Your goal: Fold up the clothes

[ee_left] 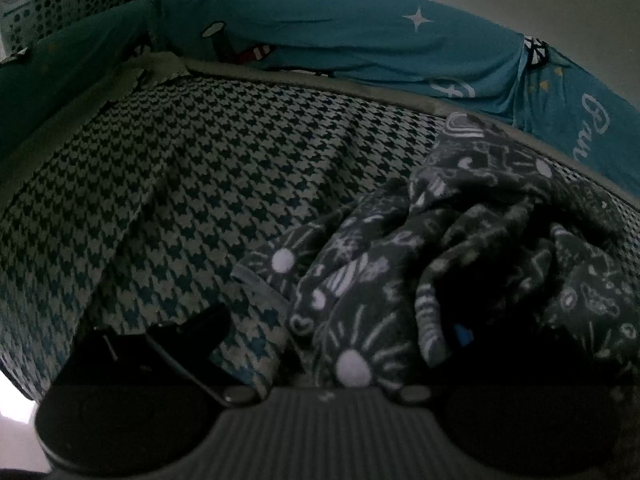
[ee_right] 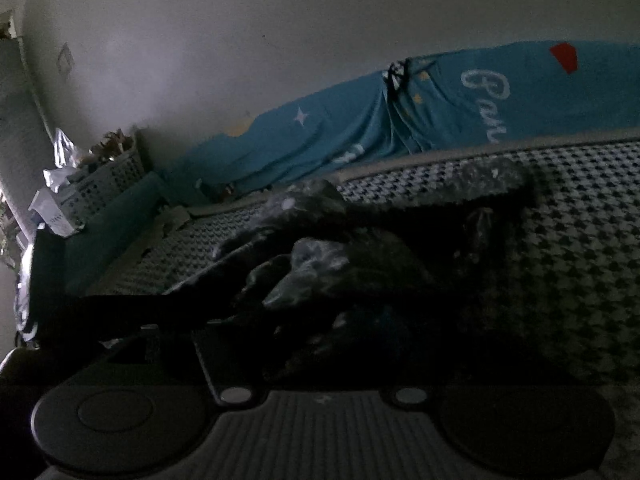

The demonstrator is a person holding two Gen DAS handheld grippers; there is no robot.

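A dark garment (ee_left: 460,220) with white doodle prints lies crumpled on the houndstooth bedspread (ee_left: 200,180). In the left wrist view it fills the lower right. My left gripper (ee_left: 332,324) hangs over its near edge with the jaws wide apart. Its left finger (ee_left: 192,340) rests over bare bedspread, and folds of the cloth hide the right one. In the right wrist view the same garment (ee_right: 312,264) is bunched in deep shadow just ahead of my right gripper (ee_right: 320,344). That gripper's left finger (ee_right: 208,360) stands clear of the cloth, while its right finger is lost in the dark.
A teal printed sheet (ee_left: 360,40) is draped along the wall behind the bed (ee_right: 480,100). A perforated white basket (ee_left: 60,4) stands at the far left corner (ee_right: 108,184) with bags beside it. Bare bedspread (ee_right: 580,240) stretches to the right of the garment.
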